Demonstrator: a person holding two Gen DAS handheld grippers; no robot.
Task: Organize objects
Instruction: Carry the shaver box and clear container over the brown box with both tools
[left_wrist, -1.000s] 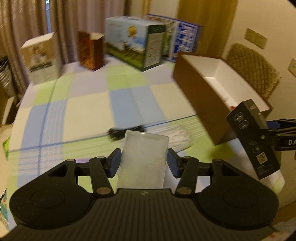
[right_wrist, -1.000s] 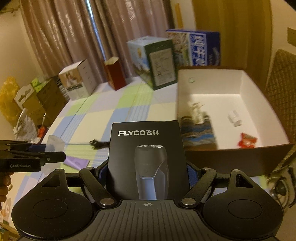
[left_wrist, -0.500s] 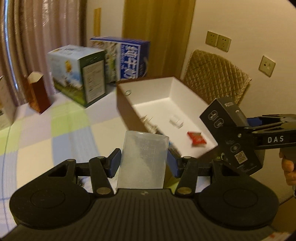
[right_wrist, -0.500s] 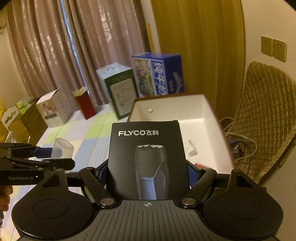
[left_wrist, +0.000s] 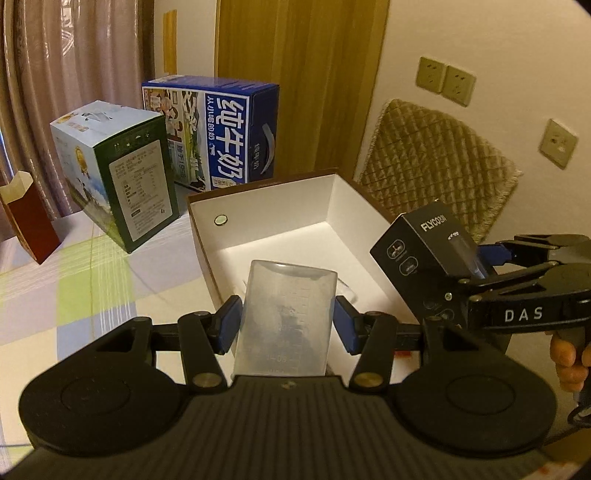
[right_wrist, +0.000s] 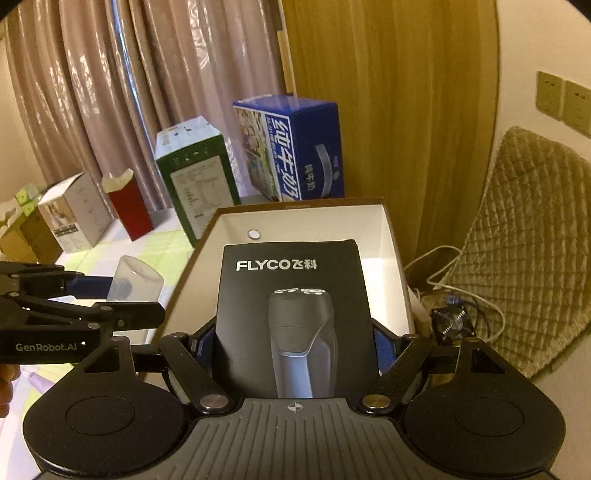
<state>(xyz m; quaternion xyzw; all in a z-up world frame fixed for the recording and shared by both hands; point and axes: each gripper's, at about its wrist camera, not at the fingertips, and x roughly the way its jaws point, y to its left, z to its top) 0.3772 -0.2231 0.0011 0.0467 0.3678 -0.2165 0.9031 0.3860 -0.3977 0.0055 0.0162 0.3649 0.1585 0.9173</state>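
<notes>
My left gripper is shut on a clear plastic measuring cup and holds it above the near end of the open brown box with white inside. My right gripper is shut on a black FLYCO shaver box, held over the same box. In the left wrist view the shaver box hangs at the brown box's right rim. In the right wrist view the cup sits just left of the box. The brown box's floor is mostly hidden.
Cartons stand at the table's far side: a blue milk carton, a green-and-white carton, a red open carton and a white carton. A quilted chair stands right of the table, with cables beside it.
Both grippers have moved right and closer to the brown box, still holding the cup and the shaver box. The table items seen a second ago have left view.
</notes>
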